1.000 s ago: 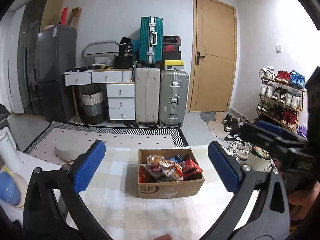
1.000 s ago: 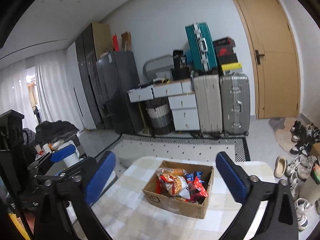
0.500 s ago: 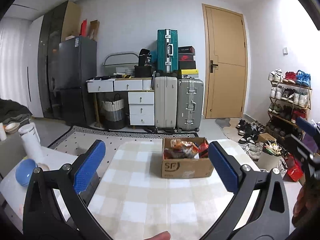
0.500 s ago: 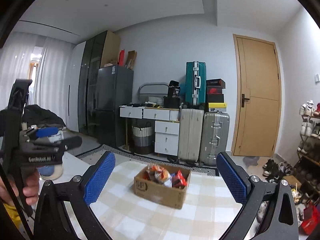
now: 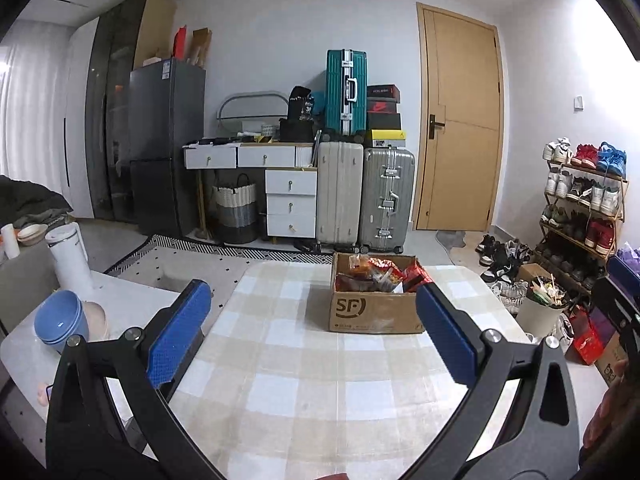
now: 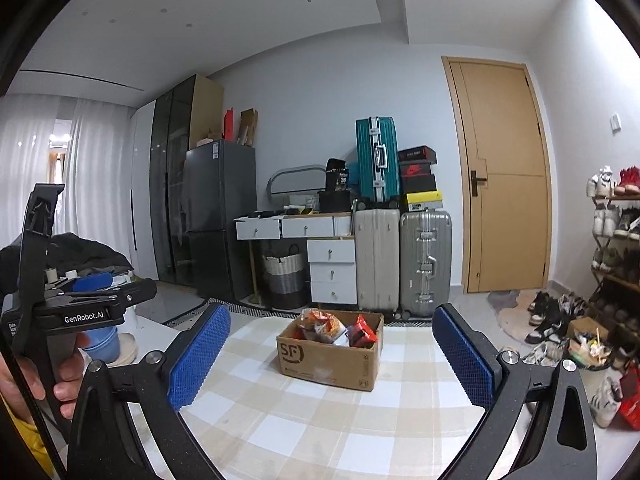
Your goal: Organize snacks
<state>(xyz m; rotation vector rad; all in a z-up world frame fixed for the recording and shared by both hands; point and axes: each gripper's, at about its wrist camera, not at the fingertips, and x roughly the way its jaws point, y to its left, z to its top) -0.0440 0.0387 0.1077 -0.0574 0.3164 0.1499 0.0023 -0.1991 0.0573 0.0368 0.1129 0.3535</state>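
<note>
The left tool [image 5: 312, 336] is spread wide with nothing between its two blue pads [image 5: 178, 340], and the right tool [image 6: 330, 360] is just as wide and just as empty. Both hang above a surface [image 5: 296, 392] covered in a beige-and-white checked cloth. Seen from the right wrist camera, the left tool shows again off to its left, gripped by a hand [image 6: 24, 380].

Ahead of both tools, past the pad tips and apart from them, sits one brown cardboard box [image 5: 374, 304] with its top flaps open and "SF" printed on the near side. From the left tool it lies slightly right of centre; from the right tool [image 6: 330, 350] it sits almost straight ahead. It holds the snacks [image 5: 380, 274] — a crumpled heap of red, orange and dark packets reaching about to the rim. How many packets there are cannot be told from here.

Left of the left tool, on a lower white table, stand a stack of blue bowls [image 5: 60, 322] and one white kettle [image 5: 70, 258].

Farther off, beyond the far edge of the surface, three suitcases stand against the wall — a beige one [image 5: 339, 194] and a silver one [image 5: 386, 198] side by side on the floor, and a teal one [image 5: 346, 92] on top. Left of them are white drawers [image 5: 291, 208], a woven basket [image 5: 235, 212] and a dark fridge [image 5: 166, 148]. To the right are a wooden door [image 5: 460, 132] and a rack of shoes [image 5: 582, 196].
</note>
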